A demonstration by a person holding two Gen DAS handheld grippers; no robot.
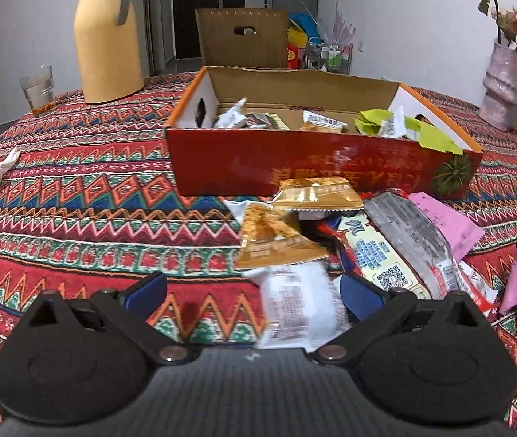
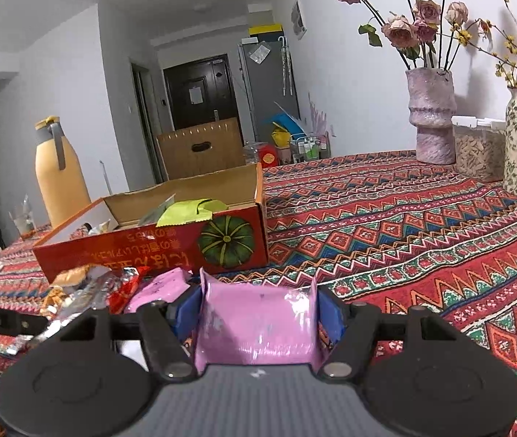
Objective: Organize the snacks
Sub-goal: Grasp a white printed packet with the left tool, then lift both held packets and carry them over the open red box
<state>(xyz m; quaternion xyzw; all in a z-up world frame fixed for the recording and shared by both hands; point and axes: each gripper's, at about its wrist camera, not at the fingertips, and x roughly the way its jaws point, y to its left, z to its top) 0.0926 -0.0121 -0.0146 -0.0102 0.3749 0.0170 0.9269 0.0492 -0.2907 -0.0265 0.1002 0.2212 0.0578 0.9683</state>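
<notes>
Plainly, the patterned red cloth tabletop (image 2: 422, 225) lies bare from twelve to three o'clock of the right claw (image 2: 258, 313), up to the vases at its far edge. That claw grips a pink foil snack packet (image 2: 258, 324), its blue pads pressing both sides. The left claw (image 1: 254, 296) stands open, a blurred white snack packet (image 1: 298, 309) between its fingers, touching neither. At twelve o'clock sits the open red cardboard box (image 1: 294, 160), its contents half hidden by the wall.
</notes>
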